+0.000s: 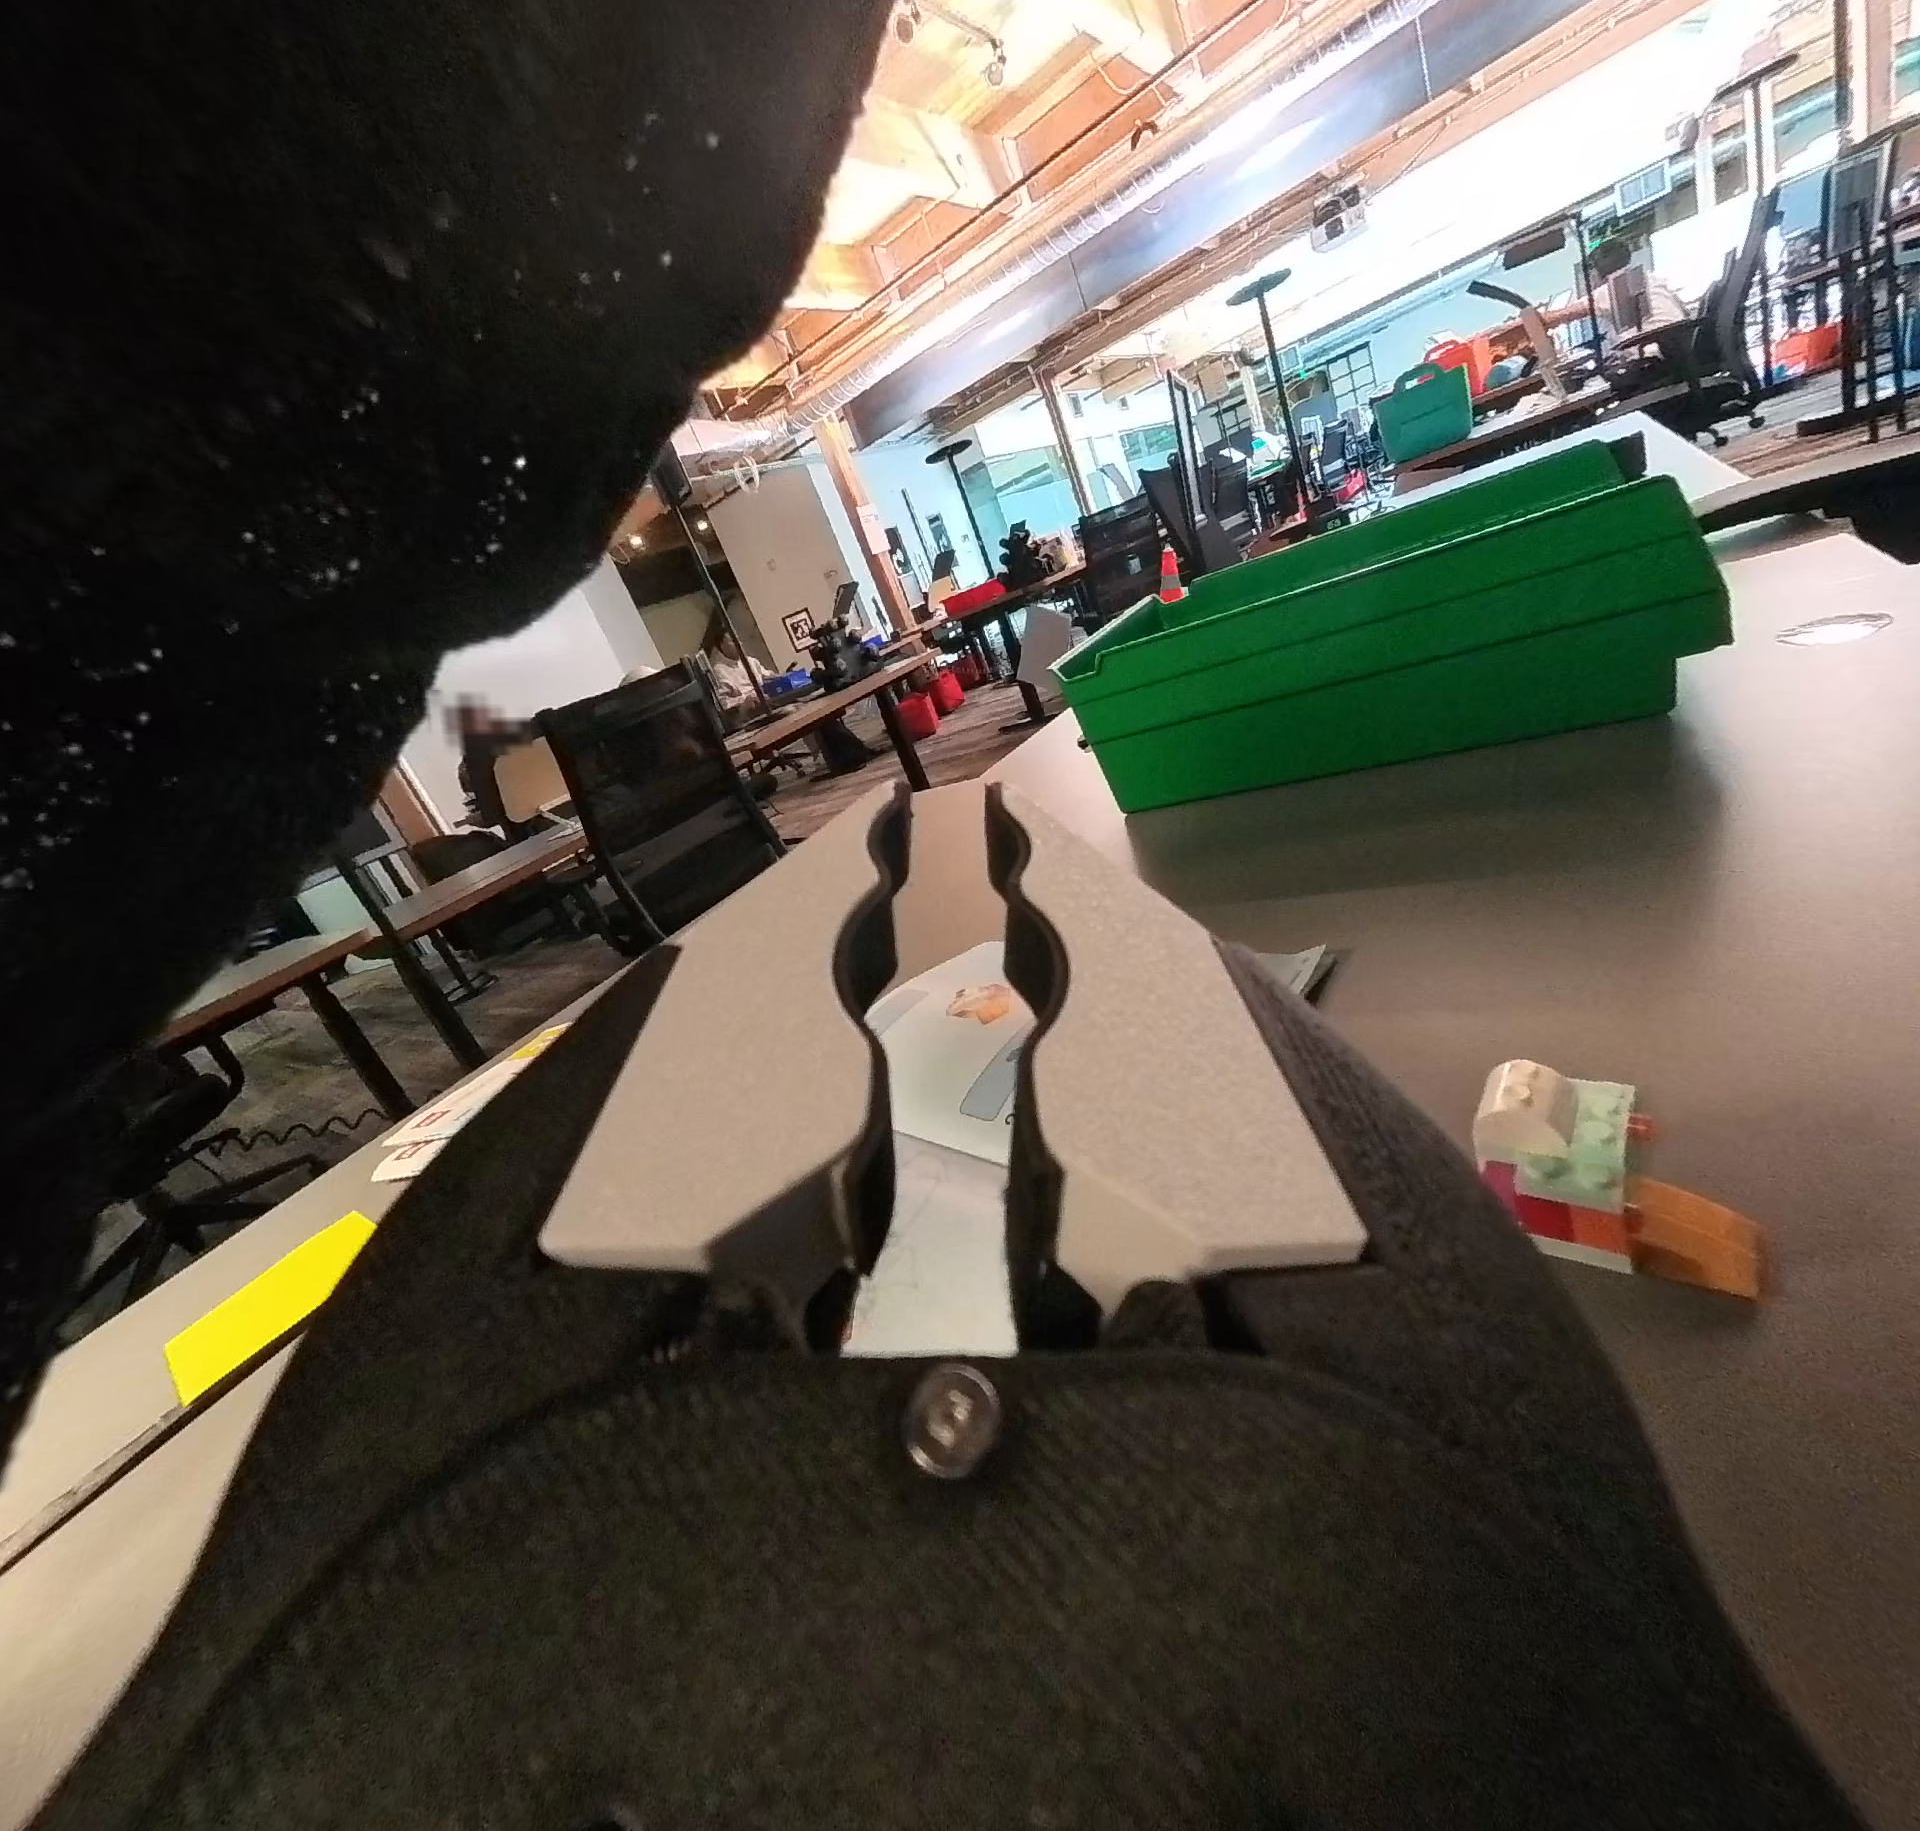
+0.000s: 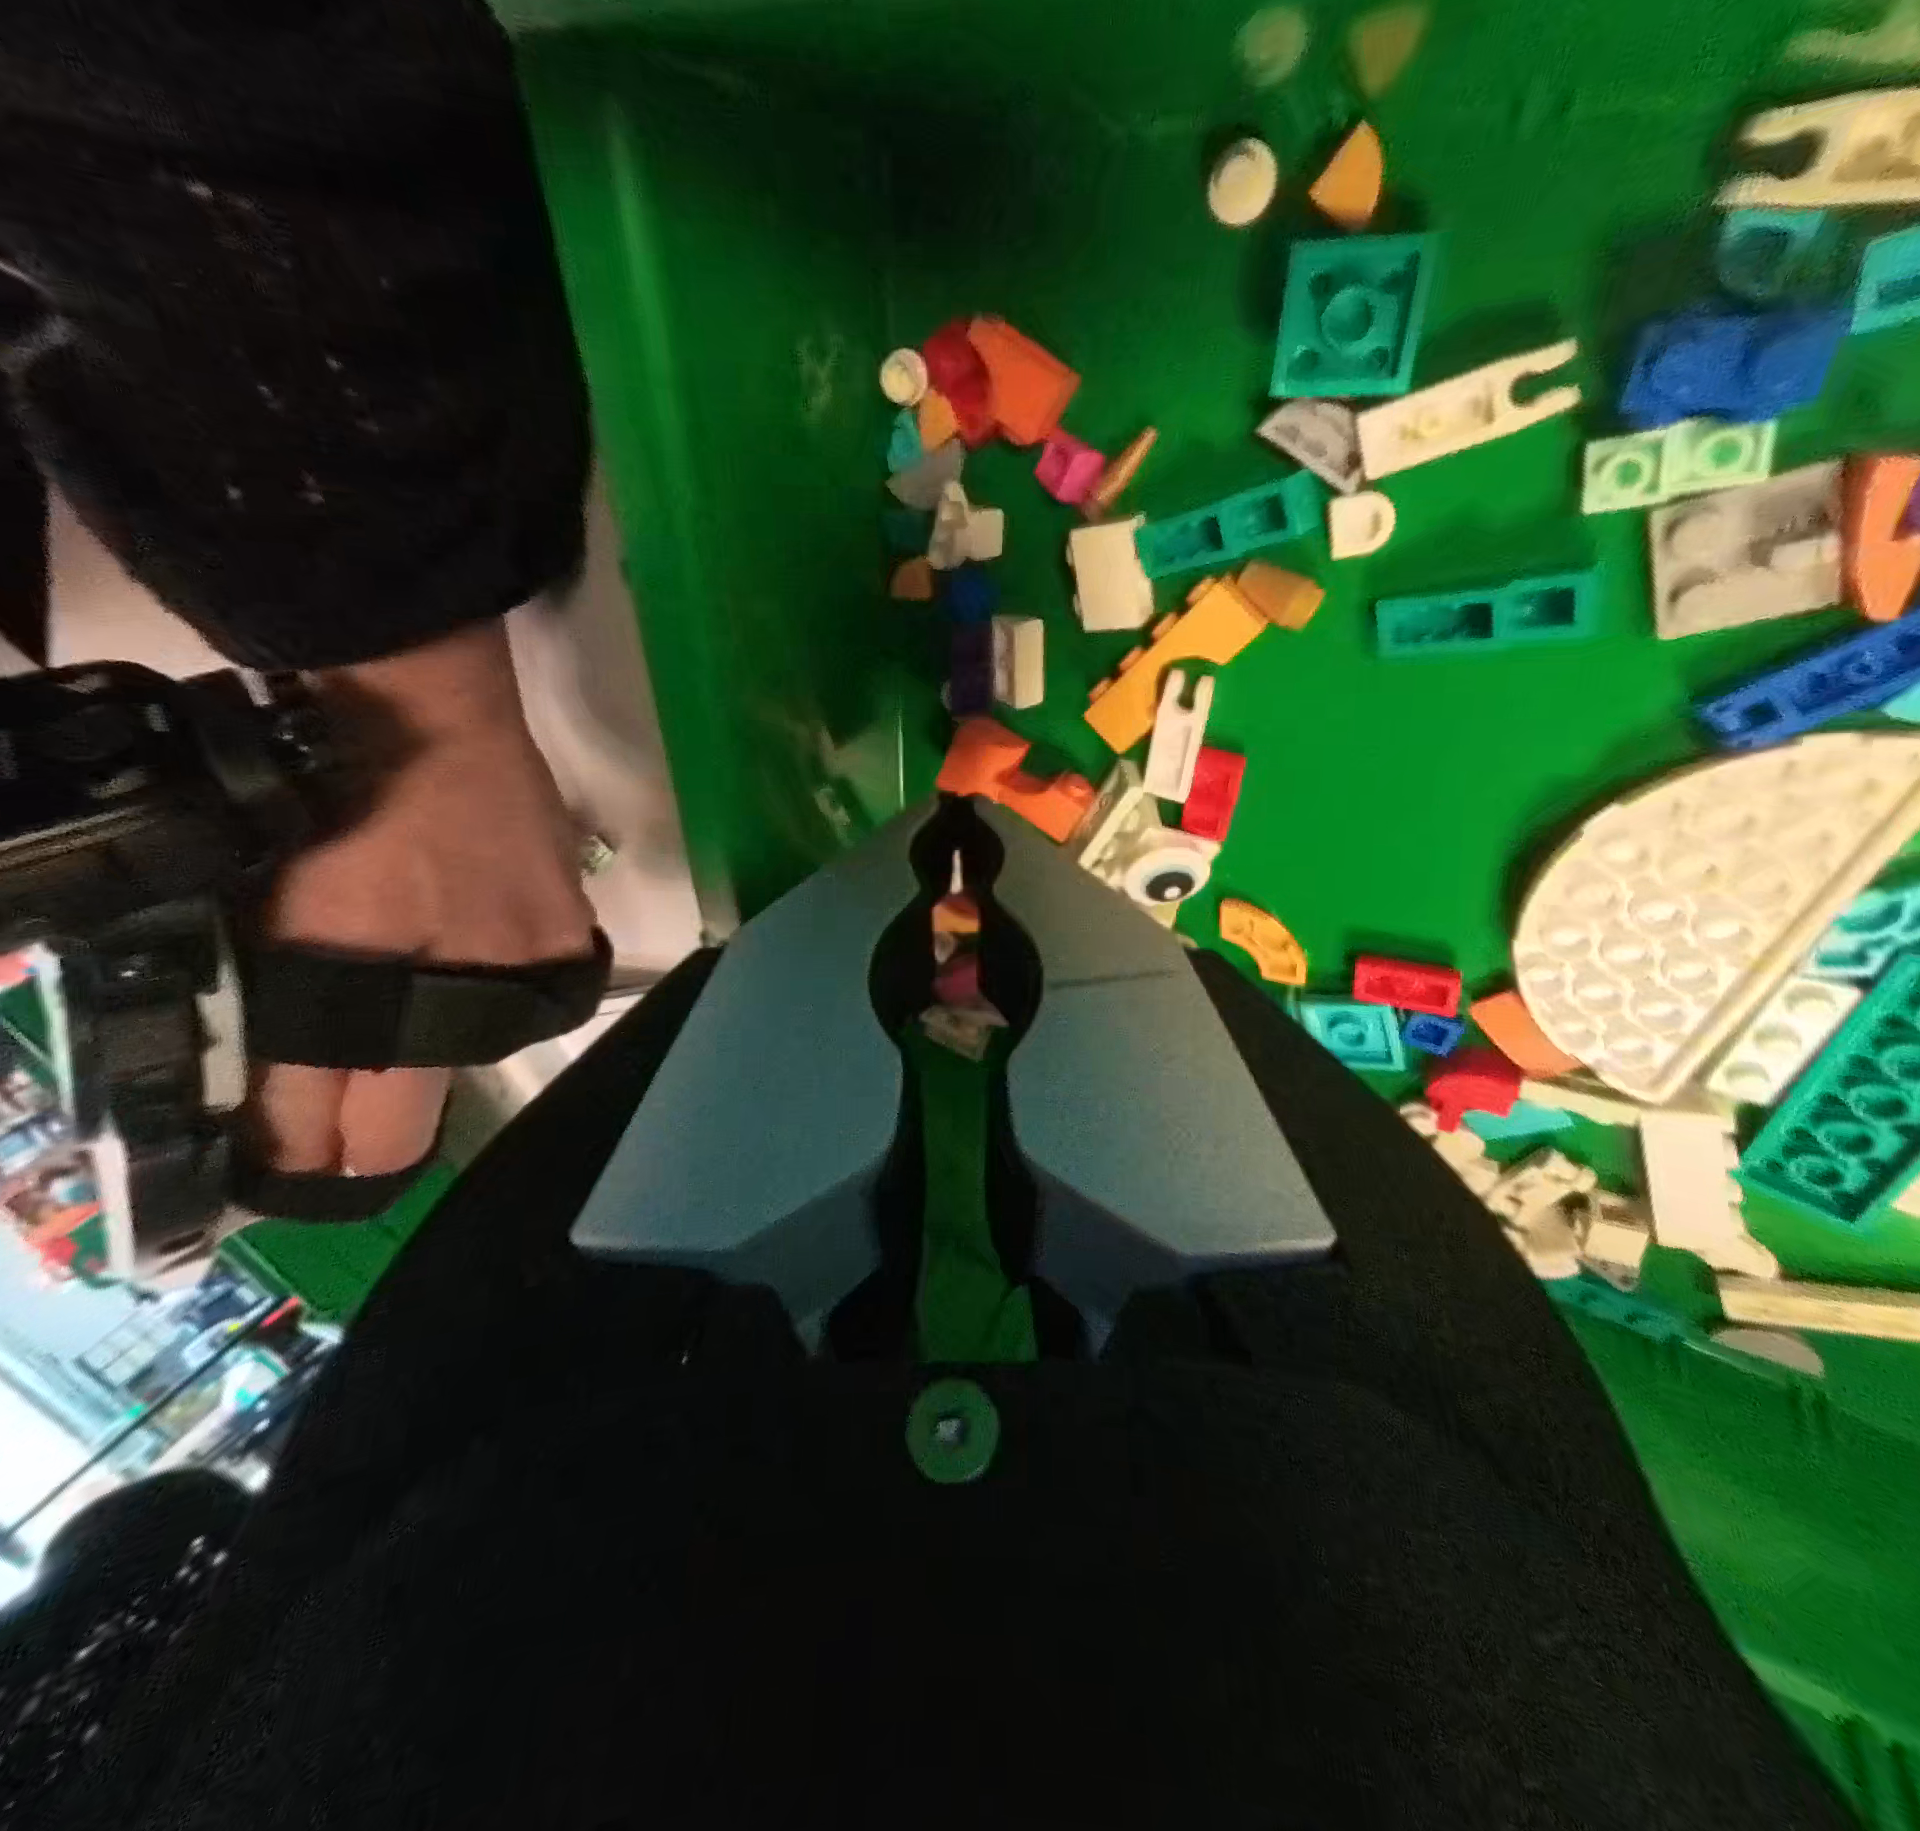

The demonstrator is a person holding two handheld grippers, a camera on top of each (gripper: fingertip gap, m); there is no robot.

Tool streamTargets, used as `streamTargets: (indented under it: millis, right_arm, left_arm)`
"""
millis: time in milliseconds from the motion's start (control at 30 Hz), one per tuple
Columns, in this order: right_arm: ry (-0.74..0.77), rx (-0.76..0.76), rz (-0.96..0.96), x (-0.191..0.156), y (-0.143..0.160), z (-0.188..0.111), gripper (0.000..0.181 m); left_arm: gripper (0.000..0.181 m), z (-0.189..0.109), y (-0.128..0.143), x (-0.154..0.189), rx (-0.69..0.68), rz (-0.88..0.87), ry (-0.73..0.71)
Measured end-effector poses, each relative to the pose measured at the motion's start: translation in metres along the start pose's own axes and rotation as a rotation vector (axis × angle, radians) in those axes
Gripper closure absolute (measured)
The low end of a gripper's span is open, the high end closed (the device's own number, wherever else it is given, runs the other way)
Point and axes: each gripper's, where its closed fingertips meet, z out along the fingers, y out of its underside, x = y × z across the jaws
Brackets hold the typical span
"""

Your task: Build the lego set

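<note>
In the right wrist view my right gripper (image 2: 960, 807) reaches down into a green bin (image 2: 727, 327) holding several loose coloured bricks. Its jaws are nearly together, with the tips at the edge of an orange brick (image 2: 1023, 779). I cannot tell whether they pinch it. In the left wrist view my left gripper (image 1: 948, 796) hovers low over the grey table (image 1: 1558, 898), jaws a little apart and empty. A small partial build (image 1: 1558, 1173) of white, pale green, red and orange bricks lies on the table to its right. An instruction sheet (image 1: 961, 1049) lies under the fingers.
Stacked green trays (image 1: 1392, 659) stand on the table ahead and to the right. A yellow tape strip (image 1: 270, 1303) marks the table's left edge. In the bin, a large white half-round plate (image 2: 1714, 908) lies at the right. A hand (image 2: 416, 898) in a black sleeve is at the left. Tip to tip, the grippers are about 30 centimetres apart.
</note>
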Motion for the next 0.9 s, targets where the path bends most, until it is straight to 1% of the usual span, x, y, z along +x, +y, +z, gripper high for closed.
streamTargets:
  millis: [67, 133, 167, 200, 267, 300, 333, 367, 400, 500, 533, 600, 633, 800, 900]
  right_arm:
    - [0.046, -0.028, -0.014, 0.007, 0.002, 0.005, 0.181]
    - [0.094, -0.004, 0.015, 0.017, 0.000, 0.002, 0.181]
    - [0.165, 0.023, 0.046, 0.029, -0.003, -0.004, 0.181]
    - [0.272, 0.028, 0.082, 0.047, 0.000, -0.012, 0.181]
    - [0.468, -0.049, 0.116, 0.078, 0.020, -0.028, 0.181]
    - [0.541, -0.098, 0.109, 0.088, 0.030, -0.034, 0.181]
    - [0.578, -0.123, 0.096, 0.092, 0.035, -0.038, 0.181]
    - [0.562, -0.114, 0.081, 0.088, 0.035, -0.037, 0.181]
    - [0.495, -0.079, 0.060, 0.077, 0.029, -0.031, 0.181]
    - [0.167, 0.030, -0.013, 0.021, 0.008, -0.008, 0.177]
    - [0.092, 0.052, -0.024, 0.007, 0.002, -0.002, 0.175]
    - [0.036, 0.099, -0.043, -0.006, -0.011, 0.005, 0.164]
    - [0.043, 0.116, -0.051, -0.007, -0.017, 0.007, 0.158]
    - [0.244, 0.232, -0.202, 0.006, -0.044, 0.002, 0.137]
    - [0.337, 0.255, -0.258, 0.014, -0.050, 0.002, 0.126]
  left_arm:
    - [0.168, 0.000, 0.000, 0.000, 0.000, 0.000, 0.000]
    - [0.168, 0.000, 0.000, -0.001, 0.000, -0.001, -0.001]
    - [0.168, 0.000, 0.000, -0.001, -0.001, -0.003, -0.001]
    - [0.168, 0.000, 0.000, -0.001, -0.001, -0.005, -0.001]
    - [0.168, 0.000, 0.000, -0.001, -0.001, -0.005, -0.002]
    - [0.168, 0.000, 0.000, -0.001, -0.001, -0.005, -0.001]
    - [0.168, 0.000, 0.000, -0.001, 0.000, -0.004, -0.001]
    - [0.168, 0.000, 0.000, -0.001, -0.001, -0.002, -0.001]
    - [0.168, 0.000, 0.000, -0.001, -0.001, -0.002, -0.001]
    - [0.168, 0.000, 0.000, -0.001, 0.000, -0.007, -0.001]
    - [0.168, 0.000, 0.000, -0.001, 0.000, -0.007, -0.001]
    - [0.168, 0.000, 0.000, -0.001, 0.000, -0.006, -0.002]
    - [0.168, 0.000, 0.000, -0.001, -0.001, -0.007, -0.001]
    - [0.168, -0.001, 0.000, -0.001, -0.001, -0.006, -0.001]
    - [0.168, -0.001, 0.000, -0.001, -0.001, -0.007, 0.000]
